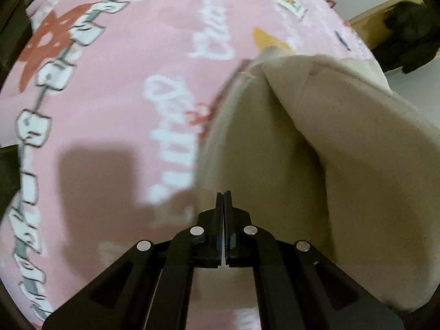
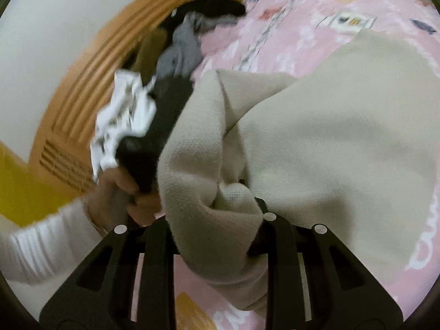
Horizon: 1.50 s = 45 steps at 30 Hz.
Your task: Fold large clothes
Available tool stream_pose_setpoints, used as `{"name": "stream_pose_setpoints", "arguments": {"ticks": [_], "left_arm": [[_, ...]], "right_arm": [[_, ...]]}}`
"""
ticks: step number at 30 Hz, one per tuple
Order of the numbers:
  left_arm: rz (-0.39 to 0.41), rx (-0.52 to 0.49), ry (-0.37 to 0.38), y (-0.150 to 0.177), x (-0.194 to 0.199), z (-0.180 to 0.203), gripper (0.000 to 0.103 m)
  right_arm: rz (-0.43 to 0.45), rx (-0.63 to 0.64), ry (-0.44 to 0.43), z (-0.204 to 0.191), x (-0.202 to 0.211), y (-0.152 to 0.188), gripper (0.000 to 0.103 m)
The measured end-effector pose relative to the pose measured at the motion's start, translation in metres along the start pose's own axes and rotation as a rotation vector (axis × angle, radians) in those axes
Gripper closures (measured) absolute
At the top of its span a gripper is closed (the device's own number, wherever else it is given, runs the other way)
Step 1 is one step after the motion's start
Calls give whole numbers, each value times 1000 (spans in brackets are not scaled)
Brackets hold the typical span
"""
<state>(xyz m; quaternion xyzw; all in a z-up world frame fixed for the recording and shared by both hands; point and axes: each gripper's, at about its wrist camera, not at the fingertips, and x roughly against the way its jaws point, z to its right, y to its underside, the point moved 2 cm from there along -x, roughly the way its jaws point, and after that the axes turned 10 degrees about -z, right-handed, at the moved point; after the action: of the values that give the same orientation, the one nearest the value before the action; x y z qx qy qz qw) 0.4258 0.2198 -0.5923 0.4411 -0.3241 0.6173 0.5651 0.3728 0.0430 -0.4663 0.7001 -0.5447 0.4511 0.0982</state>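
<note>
While beige garment [image 2: 330, 126] bunches over right hand-held gripper [image 2: 220, 209], clamped on it, left hand-held gripper [image 1: 223, 194] together.

My big cream top [image 2: 343, 126] is thick cloth with a bumpy, woven feel, and it is not shiny. The pink blanket [image 1: 123, 82] under it is soft, fuzzy cloth with printed pictures and words. My left gripper [image 1: 223, 192] is black plastic, smooth and a bit shiny, with round silver metal pins. My right gripper [image 2: 236, 192] looks the same. The bed frame [image 2: 90, 82] is smooth, light brown wood with grooves. My sleeve [image 2: 41, 247] is white ribbed cloth. The pile of clothes [image 2: 178, 46] is soft cloth too
</note>
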Motion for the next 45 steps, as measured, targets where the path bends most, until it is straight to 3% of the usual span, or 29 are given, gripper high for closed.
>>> {"name": "stream_pose_setpoints", "arguments": {"ticks": [6, 10, 13, 15, 17, 18, 19, 22, 25, 27, 28, 31, 33, 34, 36, 37, 41, 43, 44, 45], "left_arm": [[29, -26, -7, 1, 29, -17, 102], [74, -77, -13, -23, 53, 7, 102], [93, -107, 44, -41, 63, 32, 102], [32, -129, 105, -39, 52, 45, 102], [-59, -143, 89, -28, 21, 50, 102], [-91, -140, 63, -24, 8, 49, 102], [-122, -129, 49, -18, -6, 45, 102], [-176, -51, 74, 3, -36, 24, 102], [-183, 4, 154, 27, -49, 15, 102], [-148, 34, 194, 39, -47, 13, 102], [-128, 66, 227, 44, -46, 10, 102], [-89, 129, 281, 51, -44, 5, 102], [-66, 148, 282, 53, -43, 4, 102], [-57, 158, 280, 54, -43, 5, 102], [-48, 169, 272, 56, -44, 7, 102], [-42, 177, 274, 56, -44, 8, 102], [-27, 193, 276, 60, -45, 12, 103], [-21, 186, 271, 65, -45, 12, 103], [-20, 181, 268, 65, -44, 13, 103], [-18, 178, 263, 77, -41, 11, 103]], "right_arm": [[-114, 188, 141, -17, -55, 24, 80], [-154, 340, 297, -20, -86, 47, 80], [-143, 419, 386, -29, -97, 59, 79], [-122, 437, 429, -33, -98, 65, 78], [-107, 446, 450, -38, -94, 65, 73], [-103, 444, 437, -41, -86, 66, 63], [-108, 437, 412, -42, -79, 66, 58], [-136, 365, 342, -42, -42, 66, 43], [-150, 154, 250, -20, 18, 42, 40], [-113, 58, 306, -4, 44, 7, 24], [-115, 29, 358, 2, 47, -11, 24], [-163, -63, 458, 25, 30, -82, 24], [-240, -95, 530, 38, -8, -119, 24], [-302, -125, 644, 49, -32, -132, 24], [-382, -172, 787, 70, -60, -141, 24], [-426, -196, 816, 80, -74, -140, 24], [-456, -182, 850, 95, -100, -135, 24], [-456, -166, 825, 104, -106, -129, 33], [-456, -166, 765, 110, -106, -125, 61], [-464, -169, 718, 115, -106, -122, 72]]}}
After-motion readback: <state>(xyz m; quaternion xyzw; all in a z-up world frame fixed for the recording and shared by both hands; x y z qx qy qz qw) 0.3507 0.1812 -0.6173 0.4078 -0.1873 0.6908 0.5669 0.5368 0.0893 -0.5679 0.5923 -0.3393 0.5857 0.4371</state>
